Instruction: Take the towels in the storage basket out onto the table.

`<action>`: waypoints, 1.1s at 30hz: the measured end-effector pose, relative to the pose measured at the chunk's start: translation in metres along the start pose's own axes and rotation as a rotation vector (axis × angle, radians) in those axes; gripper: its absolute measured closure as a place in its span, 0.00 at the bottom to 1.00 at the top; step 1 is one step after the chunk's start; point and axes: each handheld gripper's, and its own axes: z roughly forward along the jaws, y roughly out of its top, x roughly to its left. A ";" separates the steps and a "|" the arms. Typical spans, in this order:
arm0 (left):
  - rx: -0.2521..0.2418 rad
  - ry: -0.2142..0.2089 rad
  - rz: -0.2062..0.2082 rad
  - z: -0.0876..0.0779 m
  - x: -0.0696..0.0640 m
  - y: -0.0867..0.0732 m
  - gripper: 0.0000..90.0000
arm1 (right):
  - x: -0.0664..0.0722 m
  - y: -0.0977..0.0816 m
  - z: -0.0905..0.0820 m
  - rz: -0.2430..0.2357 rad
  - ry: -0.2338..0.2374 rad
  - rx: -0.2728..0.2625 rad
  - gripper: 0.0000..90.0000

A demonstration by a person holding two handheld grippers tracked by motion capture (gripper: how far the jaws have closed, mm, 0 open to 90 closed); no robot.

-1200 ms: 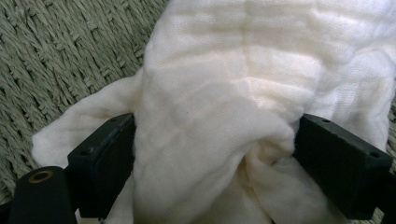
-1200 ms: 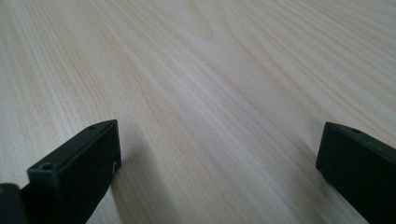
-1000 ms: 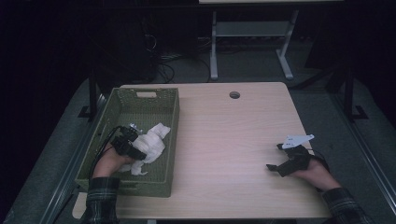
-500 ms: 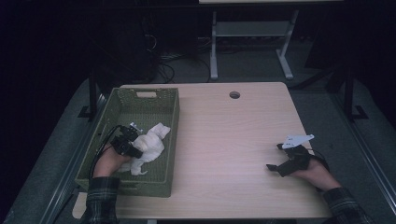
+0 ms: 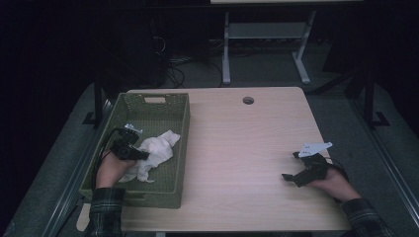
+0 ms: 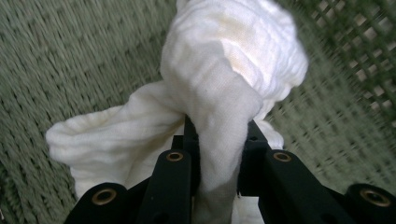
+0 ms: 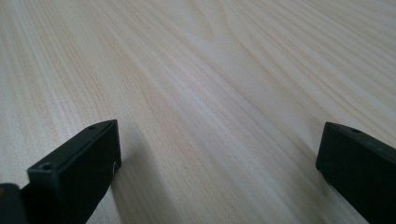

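- One white cloth [image 6: 219,93], crumpled, lies inside the green woven basket [image 5: 148,104] at the table's left, a fold of it pinched.
- Left gripper [image 5: 143,154]: jaws have just been closing and now clamp on that fold of cloth.
- Step in hand, by my reading: the cloth is gripped and the lift out of the basket is beginning.
- Next move calls for raising it clear of the basket wall without snagging the trailing folds.
- Right gripper [image 5: 290,165]: jaws wide apart, empty, resting low over the bare wooden table [image 5: 247,148], well apart from the basket.
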 end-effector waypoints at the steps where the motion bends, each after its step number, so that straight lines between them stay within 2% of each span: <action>1: -0.017 0.001 -0.001 -0.002 0.000 0.000 0.86 | 0.000 0.000 0.000 0.001 0.000 0.000 0.00; 3: -0.061 0.022 -0.004 -0.007 -0.001 0.001 0.86 | 0.000 0.000 0.000 0.000 0.000 0.000 0.00; 4: -0.088 0.019 -0.009 -0.010 -0.001 0.002 0.86 | 0.000 0.000 0.000 0.000 0.000 0.000 0.00; 5: -0.112 0.011 -0.010 -0.013 -0.001 0.002 0.86 | 0.000 0.000 0.000 0.000 0.000 0.000 0.00; 6: -0.112 0.011 -0.010 -0.013 -0.001 0.002 0.86 | 0.000 0.000 0.000 0.000 0.000 0.000 0.00; 7: -0.164 -0.008 -0.022 -0.019 -0.001 0.003 0.86 | 0.000 0.000 0.000 0.001 0.000 0.000 0.00; 12: -0.268 -0.022 -0.023 -0.033 -0.004 0.005 0.86 | 0.000 0.000 0.000 0.000 0.000 0.000 0.00; 13: -0.268 -0.022 -0.023 -0.033 -0.004 0.005 0.86 | 0.000 0.000 0.000 0.000 0.000 0.000 0.00; 14: -0.307 -0.036 -0.018 -0.037 -0.005 0.006 0.86 | 0.000 0.000 0.000 0.000 0.000 0.000 0.00; 20: -0.406 -0.064 -0.006 -0.051 -0.012 0.010 0.86 | 0.000 0.000 0.000 0.000 0.000 0.000 0.00; 26: -0.512 -0.095 -0.020 -0.065 -0.016 0.013 0.86 | 0.000 0.000 0.000 -0.001 0.001 0.003 0.00; 33: -0.584 -0.136 -0.005 -0.080 -0.026 0.018 0.86 | 0.000 0.000 0.000 -0.001 0.001 0.002 0.00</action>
